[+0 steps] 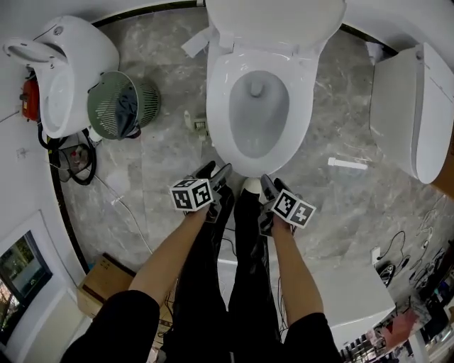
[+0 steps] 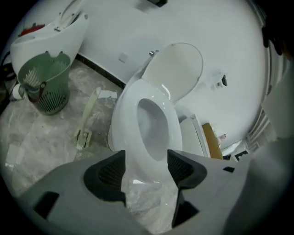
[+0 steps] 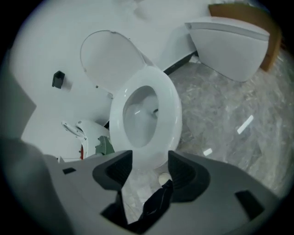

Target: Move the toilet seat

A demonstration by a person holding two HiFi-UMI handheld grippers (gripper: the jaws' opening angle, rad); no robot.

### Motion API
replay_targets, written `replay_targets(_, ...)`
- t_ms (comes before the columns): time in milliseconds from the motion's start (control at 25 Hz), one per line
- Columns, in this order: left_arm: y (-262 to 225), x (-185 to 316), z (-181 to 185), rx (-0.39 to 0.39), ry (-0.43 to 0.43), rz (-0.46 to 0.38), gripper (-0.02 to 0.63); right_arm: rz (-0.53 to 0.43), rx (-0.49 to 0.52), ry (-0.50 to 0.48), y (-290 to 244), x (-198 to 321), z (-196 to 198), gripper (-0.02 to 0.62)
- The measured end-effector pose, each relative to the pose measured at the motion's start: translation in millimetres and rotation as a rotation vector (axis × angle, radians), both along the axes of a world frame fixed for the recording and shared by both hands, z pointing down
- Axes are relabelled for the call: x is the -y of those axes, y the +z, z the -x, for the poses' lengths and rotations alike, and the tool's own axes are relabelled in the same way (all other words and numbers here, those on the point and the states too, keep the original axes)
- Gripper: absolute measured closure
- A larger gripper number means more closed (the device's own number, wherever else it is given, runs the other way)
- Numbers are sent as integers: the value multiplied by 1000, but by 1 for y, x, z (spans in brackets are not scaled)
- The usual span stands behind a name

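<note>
A person stands facing a white toilet, the left gripper (image 1: 215, 172) and right gripper (image 1: 272, 186) held low just short of the bowl's front edge. Both have their jaws spread wide with nothing between them. The toilet seat (image 1: 220, 106) lies flat on the bowl, apart from both grippers, and the lid (image 1: 273, 18) is raised against the white wall. The floor (image 1: 163, 156) is grey marble tile. A green mesh basket (image 1: 120, 105) stands at left and a 2nd toilet (image 1: 411, 106) at right.
</note>
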State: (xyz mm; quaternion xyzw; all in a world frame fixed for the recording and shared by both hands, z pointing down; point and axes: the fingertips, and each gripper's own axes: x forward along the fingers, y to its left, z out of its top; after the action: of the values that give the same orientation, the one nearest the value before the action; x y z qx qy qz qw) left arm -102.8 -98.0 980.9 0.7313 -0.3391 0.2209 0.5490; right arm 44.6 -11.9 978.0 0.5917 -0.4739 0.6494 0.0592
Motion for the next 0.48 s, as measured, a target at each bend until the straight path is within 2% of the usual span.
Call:
replay_targets(120, 29, -1, -3, -43, -53, 77, 273, 8, 62, 24, 25, 3, 7, 313)
replay_targets(360, 56, -11, -19, -96, -96, 160, 265, 6, 113, 57, 55, 4, 3, 296)
replay_targets(480, 60, -13, -21, -92, -103, 169, 275, -10, 145, 89, 68, 8, 7, 288)
